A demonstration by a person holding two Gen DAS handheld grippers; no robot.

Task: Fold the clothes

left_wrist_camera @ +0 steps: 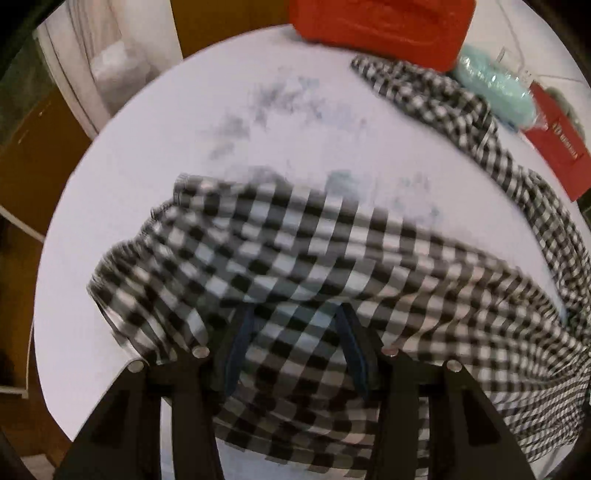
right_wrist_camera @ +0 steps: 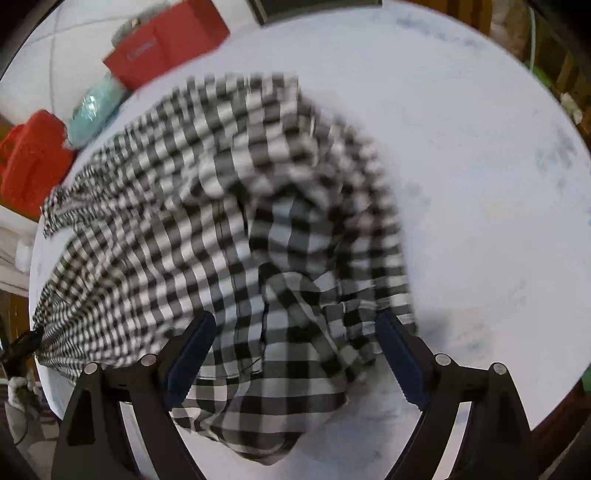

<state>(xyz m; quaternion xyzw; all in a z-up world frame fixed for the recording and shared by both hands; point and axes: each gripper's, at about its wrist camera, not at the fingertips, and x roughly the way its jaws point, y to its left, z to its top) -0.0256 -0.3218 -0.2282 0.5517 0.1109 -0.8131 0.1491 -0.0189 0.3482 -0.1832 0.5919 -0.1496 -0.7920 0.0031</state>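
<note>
A black-and-white checked shirt lies crumpled across the round white table, with one sleeve trailing toward the far right. My left gripper points down over the shirt's near part. Its blue-padded fingers stand apart with cloth lying between them, and the pads do not press on it. In the right wrist view the same shirt is bunched in folds on the table. My right gripper hangs above the shirt's near end with its jaws spread wide, and cloth lies loose under the gap.
An orange plastic container, a teal bundle in clear wrap and a red box crowd one side of the table. The table's curved edge runs close by, with brown floor beyond.
</note>
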